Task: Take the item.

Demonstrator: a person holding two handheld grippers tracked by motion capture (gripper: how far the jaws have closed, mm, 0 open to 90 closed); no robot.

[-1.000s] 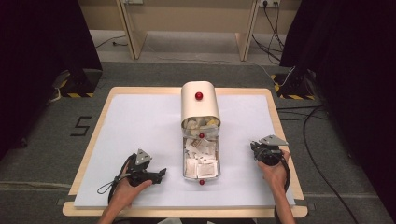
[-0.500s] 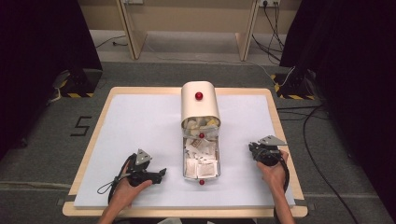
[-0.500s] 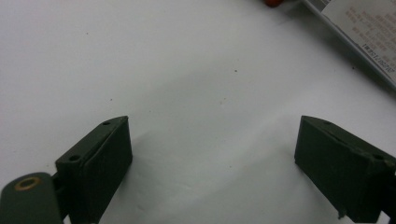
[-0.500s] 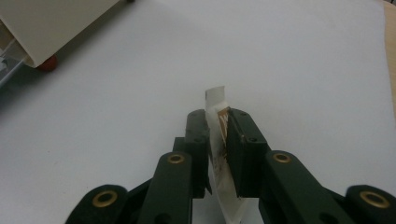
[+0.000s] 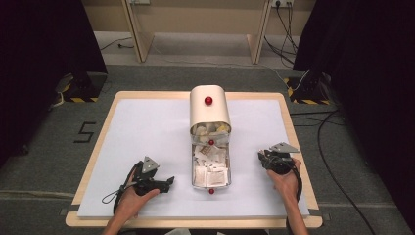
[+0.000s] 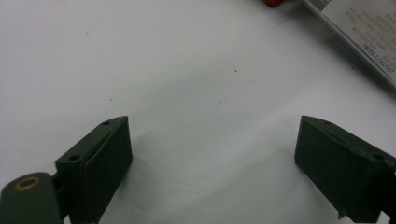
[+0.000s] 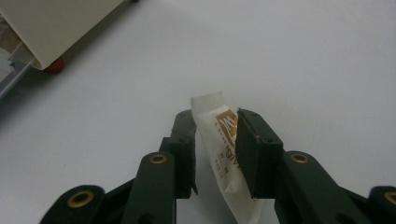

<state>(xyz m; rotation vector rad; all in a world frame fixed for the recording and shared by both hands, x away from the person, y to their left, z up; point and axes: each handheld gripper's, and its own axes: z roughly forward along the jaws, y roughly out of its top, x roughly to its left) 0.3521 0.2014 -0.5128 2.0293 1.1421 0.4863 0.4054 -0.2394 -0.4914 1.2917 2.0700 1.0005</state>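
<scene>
Little has changed from a moment ago: the right gripper [image 5: 265, 157] has edged slightly toward the middle of the frame, and the left gripper [image 5: 168, 182] lies where it did.

At the lower left of the high view the left gripper rests low on the white counter [image 5: 142, 132], its fingers [image 6: 95, 163] spread wide with nothing between them, bare counter showing in the gap. At the lower right, the right gripper has its fingers [image 7: 257, 154] closed nearly together on a small white sachet [image 7: 222, 140] with brown print, whose top end sticks up past the fingertips.

Between the two hands, in the lower middle of the frame, sits a long clear tray [image 5: 195, 169] full of paper packets, a red knob [image 5: 211, 191] at its near end. Its far end runs under a cream rounded cover [image 5: 209, 115] with a red knob on top.

Open white counter lies to either side of the tray, wider at the left, and the wooden rim [image 5: 98, 156] borders it all round. Beyond is grey floor [image 5: 58, 137].
</scene>
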